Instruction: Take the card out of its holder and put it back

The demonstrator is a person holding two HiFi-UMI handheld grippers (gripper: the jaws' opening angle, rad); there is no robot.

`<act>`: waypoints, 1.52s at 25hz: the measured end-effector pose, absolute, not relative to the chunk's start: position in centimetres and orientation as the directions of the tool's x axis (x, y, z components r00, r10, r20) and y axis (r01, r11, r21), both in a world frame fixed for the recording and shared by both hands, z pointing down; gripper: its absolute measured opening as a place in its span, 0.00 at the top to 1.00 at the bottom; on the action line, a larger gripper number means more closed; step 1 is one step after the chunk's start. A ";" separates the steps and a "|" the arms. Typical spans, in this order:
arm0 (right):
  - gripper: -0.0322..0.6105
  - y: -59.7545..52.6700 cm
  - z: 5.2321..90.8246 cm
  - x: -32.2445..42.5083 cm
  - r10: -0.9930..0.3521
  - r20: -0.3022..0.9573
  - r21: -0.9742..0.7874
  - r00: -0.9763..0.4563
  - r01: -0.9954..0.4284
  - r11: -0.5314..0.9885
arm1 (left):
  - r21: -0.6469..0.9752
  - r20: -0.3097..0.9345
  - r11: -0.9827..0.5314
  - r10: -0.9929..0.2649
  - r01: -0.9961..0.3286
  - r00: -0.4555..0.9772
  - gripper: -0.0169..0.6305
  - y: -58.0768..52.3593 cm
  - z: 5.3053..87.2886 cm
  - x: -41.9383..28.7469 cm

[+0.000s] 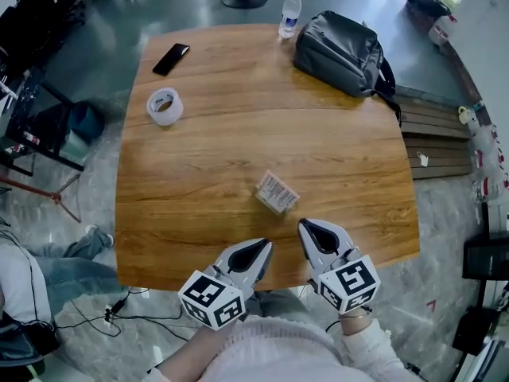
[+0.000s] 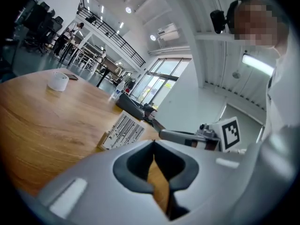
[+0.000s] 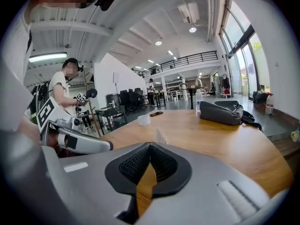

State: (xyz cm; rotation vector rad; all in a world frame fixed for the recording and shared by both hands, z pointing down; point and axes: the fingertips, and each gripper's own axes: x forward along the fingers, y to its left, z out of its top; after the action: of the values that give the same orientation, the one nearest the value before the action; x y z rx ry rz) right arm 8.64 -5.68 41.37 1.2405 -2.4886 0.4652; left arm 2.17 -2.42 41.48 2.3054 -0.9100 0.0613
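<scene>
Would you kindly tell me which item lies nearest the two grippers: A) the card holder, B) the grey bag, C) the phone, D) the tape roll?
A: the card holder lies just ahead of the left gripper and right gripper; the rest sit farther off.

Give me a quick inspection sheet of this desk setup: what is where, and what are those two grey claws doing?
Surface: wooden table, rounded corners.
Job's things: card holder lies near the front edge, untouched.
Clutter: tape roll, phone, water bottle, grey bag, all farther back.
Grippers: left gripper and right gripper shut, empty, short of the card holder.
Cables: thin leads on the floor, left.
Surroundings: someone's leg left, slatted bench right.
</scene>
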 end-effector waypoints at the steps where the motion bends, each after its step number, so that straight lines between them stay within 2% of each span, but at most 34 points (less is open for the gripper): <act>1: 0.96 -6.2 41.5 8.6 -0.704 0.425 -0.133 -0.569 -0.808 0.573 | 0.556 0.270 -0.545 -0.595 -0.627 0.757 0.96 -2.7 41.8 2.1; 3: 0.89 -7.2 41.6 8.5 -0.701 0.431 -0.119 -0.567 -0.806 0.579 | 0.562 0.274 -0.541 -0.592 -0.626 0.758 0.96 -3.2 42.3 2.0; 11: 0.75 -10.8 42.8 8.4 -0.681 0.454 -0.082 -0.574 -0.788 0.610 | 0.574 0.289 -0.527 -0.585 -0.626 0.758 0.96 -4.9 44.2 1.9; 17: 0.77 -12.1 43.8 7.7 -0.657 0.481 -0.060 -0.581 -0.769 0.636 | 0.580 0.298 -0.509 -0.594 -0.636 0.747 0.96 -6.4 45.6 1.4; 21: 0.89 -12.3 44.1 7.3 -0.637 0.492 -0.056 -0.593 -0.752 0.657 | 0.518 0.333 -0.531 -0.597 -0.670 0.730 0.96 -7.5 47.2 1.4; 28: 0.90 -12.3 44.2 7.3 -0.630 0.495 -0.070 -0.598 -0.751 0.657 | 0.383 0.420 -0.577 -0.586 -0.721 0.692 0.95 -8.0 50.4 3.6; 31: 0.91 -12.3 44.1 7.2 -0.630 0.497 -0.079 -0.597 -0.754 0.652 | 0.382 0.417 -0.596 -0.570 -0.706 0.707 0.84 -8.0 51.0 5.0; 38: 0.91 -12.1 44.0 7.1 -0.630 0.491 -0.087 -0.602 -0.754 0.651 | 0.319 0.436 -0.632 -0.564 -0.706 0.702 0.77 -8.4 51.9 6.8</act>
State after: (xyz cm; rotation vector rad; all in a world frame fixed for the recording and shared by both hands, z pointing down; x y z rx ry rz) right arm 7.08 -12.11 44.00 1.0871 -2.4505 0.4005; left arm 6.80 -8.37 51.95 2.4402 -0.9755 0.4080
